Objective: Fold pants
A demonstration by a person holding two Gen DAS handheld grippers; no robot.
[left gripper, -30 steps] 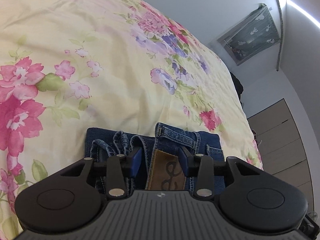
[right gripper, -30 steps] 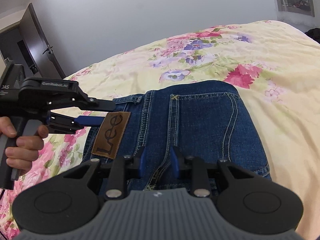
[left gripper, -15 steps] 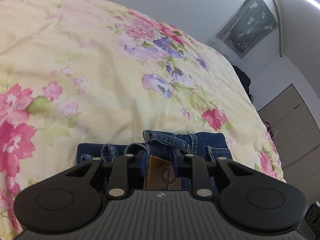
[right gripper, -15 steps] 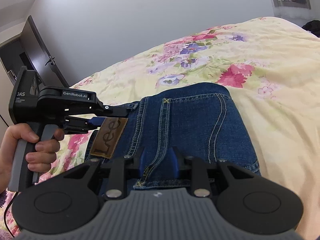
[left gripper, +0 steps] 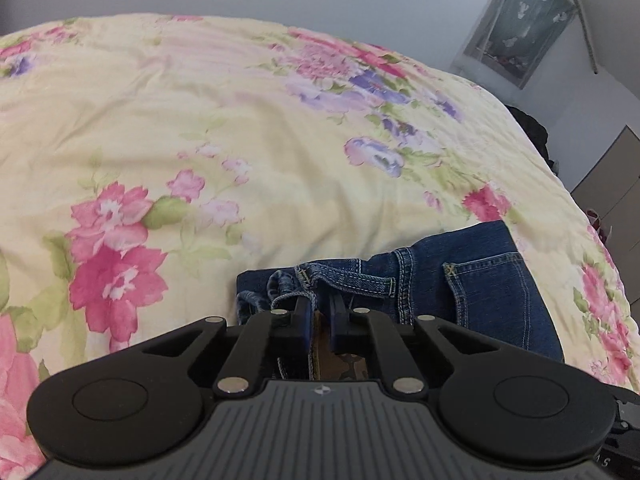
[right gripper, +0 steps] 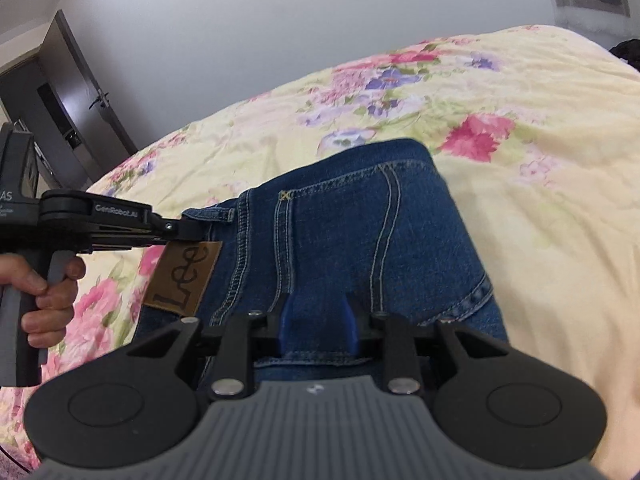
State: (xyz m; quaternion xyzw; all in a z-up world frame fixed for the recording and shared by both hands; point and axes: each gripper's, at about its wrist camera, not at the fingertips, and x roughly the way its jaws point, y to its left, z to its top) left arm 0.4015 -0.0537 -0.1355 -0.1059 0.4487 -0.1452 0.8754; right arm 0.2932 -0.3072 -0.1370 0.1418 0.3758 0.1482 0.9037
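Folded blue jeans (right gripper: 344, 232) with a brown Lee patch (right gripper: 184, 276) lie on the floral bedspread (right gripper: 540, 128). My left gripper (left gripper: 319, 312) is shut on the waistband of the jeans (left gripper: 472, 284) beside the patch; it also shows at the left of the right wrist view (right gripper: 188, 232), held by a hand (right gripper: 48, 296). My right gripper (right gripper: 318, 316) stands over the near edge of the jeans with denim between its blue fingers, which are a little apart.
The yellow flowered bedspread (left gripper: 240, 140) stretches far ahead and to both sides. A dark door (right gripper: 76, 108) stands at the far left. A hanging cloth (left gripper: 520, 24) and wardrobe panels (left gripper: 612, 184) are on the right past the bed edge.
My left gripper has closed on the waistband and swung left. My right gripper's fingers have moved apart a little while the view shifted over the jeans.
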